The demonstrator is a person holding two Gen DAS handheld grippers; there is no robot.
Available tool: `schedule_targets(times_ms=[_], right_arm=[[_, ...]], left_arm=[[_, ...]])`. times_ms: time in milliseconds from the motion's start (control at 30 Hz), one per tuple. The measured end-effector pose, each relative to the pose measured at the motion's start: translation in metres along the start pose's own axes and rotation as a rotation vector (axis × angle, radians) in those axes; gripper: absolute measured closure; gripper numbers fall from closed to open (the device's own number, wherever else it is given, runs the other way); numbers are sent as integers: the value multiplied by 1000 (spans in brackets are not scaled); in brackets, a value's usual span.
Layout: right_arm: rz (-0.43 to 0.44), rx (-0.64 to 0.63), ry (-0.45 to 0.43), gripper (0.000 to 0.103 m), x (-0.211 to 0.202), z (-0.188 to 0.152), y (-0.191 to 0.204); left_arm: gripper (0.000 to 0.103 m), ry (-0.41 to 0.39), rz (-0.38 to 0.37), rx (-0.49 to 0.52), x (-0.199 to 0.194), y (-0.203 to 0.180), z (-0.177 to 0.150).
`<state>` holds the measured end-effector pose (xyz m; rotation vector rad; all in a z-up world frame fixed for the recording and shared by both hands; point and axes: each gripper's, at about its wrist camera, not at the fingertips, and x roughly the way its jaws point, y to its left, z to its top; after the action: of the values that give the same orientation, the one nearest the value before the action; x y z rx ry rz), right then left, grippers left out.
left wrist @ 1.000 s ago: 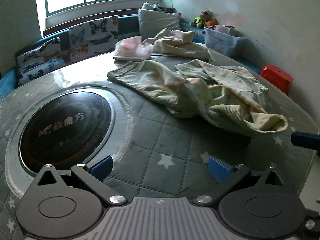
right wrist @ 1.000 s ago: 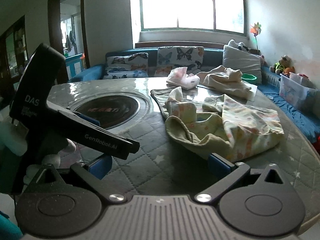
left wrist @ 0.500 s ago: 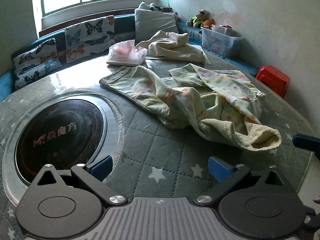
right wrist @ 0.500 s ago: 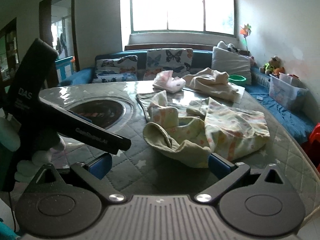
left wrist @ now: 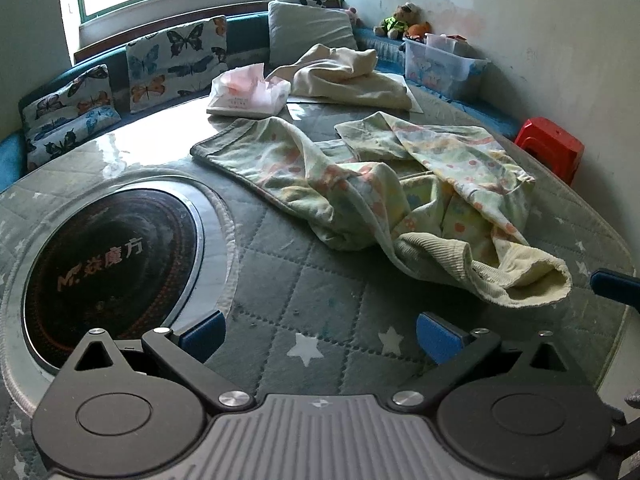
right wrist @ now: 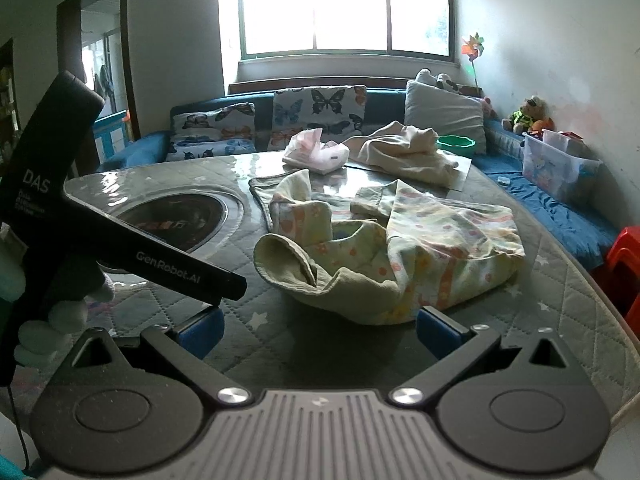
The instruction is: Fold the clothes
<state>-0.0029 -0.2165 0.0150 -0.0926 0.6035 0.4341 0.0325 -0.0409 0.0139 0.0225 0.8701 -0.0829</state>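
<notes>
A crumpled pale-green patterned garment (left wrist: 384,196) lies on the quilted table cover; it also shows in the right wrist view (right wrist: 384,248). A cream garment (left wrist: 348,76) lies bunched at the table's far side, also in the right wrist view (right wrist: 404,156). My left gripper (left wrist: 320,336) is open and empty, hovering above the cover short of the green garment. My right gripper (right wrist: 320,332) is open and empty, just short of the garment's near cuff. The left gripper's black body (right wrist: 100,236) shows at the left of the right wrist view.
A round black hotplate (left wrist: 108,264) is set into the table at left. A pink-and-white bag (left wrist: 248,94) lies at the far side. A butterfly-cushioned sofa (right wrist: 280,120), a clear storage box (left wrist: 440,64) and a red stool (left wrist: 548,152) surround the table.
Both grippers have shifted and drawn slightly nearer the green garment. Both stay open and empty. The clothes have not moved.
</notes>
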Motion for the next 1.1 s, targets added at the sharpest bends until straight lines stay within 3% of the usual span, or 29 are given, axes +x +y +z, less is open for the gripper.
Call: schedule_targets(times_ms=[1100], right_arm=[[-38,44,-26,0,13,10,-22]], left_arm=[[0,51,13,10,17,-5,13]])
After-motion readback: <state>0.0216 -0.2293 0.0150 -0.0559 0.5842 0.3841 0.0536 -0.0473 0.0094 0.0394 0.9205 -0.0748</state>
